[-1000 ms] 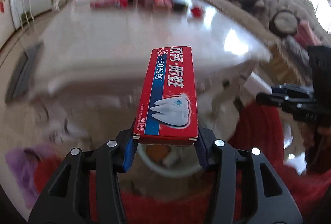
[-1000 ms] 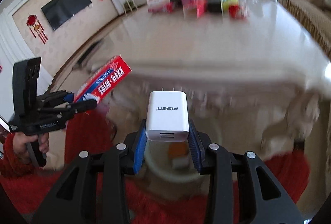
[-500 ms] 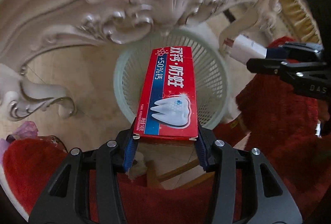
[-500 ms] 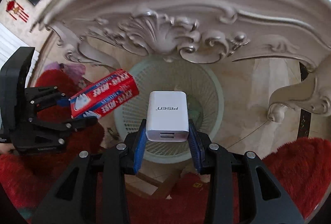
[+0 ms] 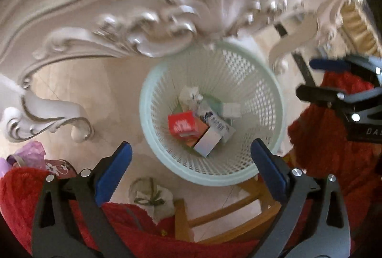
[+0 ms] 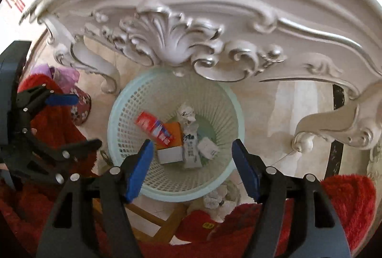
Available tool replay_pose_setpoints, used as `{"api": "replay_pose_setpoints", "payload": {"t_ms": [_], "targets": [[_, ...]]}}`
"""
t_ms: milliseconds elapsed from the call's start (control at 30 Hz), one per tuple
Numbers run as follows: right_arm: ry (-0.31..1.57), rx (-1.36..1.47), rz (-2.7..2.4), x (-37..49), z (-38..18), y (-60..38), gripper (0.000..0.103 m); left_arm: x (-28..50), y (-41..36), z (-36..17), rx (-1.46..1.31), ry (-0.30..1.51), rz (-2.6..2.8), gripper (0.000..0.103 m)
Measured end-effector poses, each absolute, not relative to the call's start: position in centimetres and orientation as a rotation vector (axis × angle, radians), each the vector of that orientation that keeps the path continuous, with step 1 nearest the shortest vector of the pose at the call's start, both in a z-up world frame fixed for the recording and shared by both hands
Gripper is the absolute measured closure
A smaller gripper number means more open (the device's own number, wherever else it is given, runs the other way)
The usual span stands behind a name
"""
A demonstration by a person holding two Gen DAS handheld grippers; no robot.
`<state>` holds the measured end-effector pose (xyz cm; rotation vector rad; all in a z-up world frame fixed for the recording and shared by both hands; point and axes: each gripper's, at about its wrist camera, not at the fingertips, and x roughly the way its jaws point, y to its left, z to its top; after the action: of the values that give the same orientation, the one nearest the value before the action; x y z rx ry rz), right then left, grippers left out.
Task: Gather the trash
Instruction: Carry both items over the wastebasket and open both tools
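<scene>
A pale green mesh wastebasket (image 5: 267, 169) stands on the floor under the table edge; it also shows in the right wrist view (image 6: 114, 157). Inside lie the red toothpaste box (image 5: 182, 125) (image 6: 154, 128), the white charger (image 6: 207, 147), crumpled paper (image 5: 191, 95) and other wrappers. My left gripper (image 5: 191, 172) is open and empty above the basket's near rim. My right gripper (image 6: 192, 168) is open and empty above the basket too. Each gripper shows in the other's view, the right (image 5: 334, 81) and the left (image 6: 59, 119).
The carved white table apron (image 6: 176, 43) and its curled legs (image 5: 47, 115) (image 6: 334, 124) overhang the basket. A wooden stool frame (image 5: 226, 210) and red fuzzy clothing (image 5: 329, 138) lie below. Crumpled paper (image 6: 214, 198) and a purple bag (image 5: 31, 153) lie on the tile floor.
Both grippers opened. The toothpaste box dropped from the left gripper and the white charger from the right gripper into the basket.
</scene>
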<state>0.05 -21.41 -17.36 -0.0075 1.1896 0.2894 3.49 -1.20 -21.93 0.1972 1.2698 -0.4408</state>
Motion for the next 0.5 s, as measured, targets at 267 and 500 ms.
{"api": "replay_pose_setpoints", "payload": {"t_ms": [267, 500], "targets": [[1.029, 0.075, 0.242, -3.5, -11.0, -24.0, 0.038, 1.6, 1.9, -14.4, 0.072, 1.098, -0.400, 0.006], [0.819, 0.128, 0.145, -4.1, -4.6, -26.6, 0.036, 0.6, 4.4, -6.0, 0.007, 0.893, -0.341, 0.006]]}}
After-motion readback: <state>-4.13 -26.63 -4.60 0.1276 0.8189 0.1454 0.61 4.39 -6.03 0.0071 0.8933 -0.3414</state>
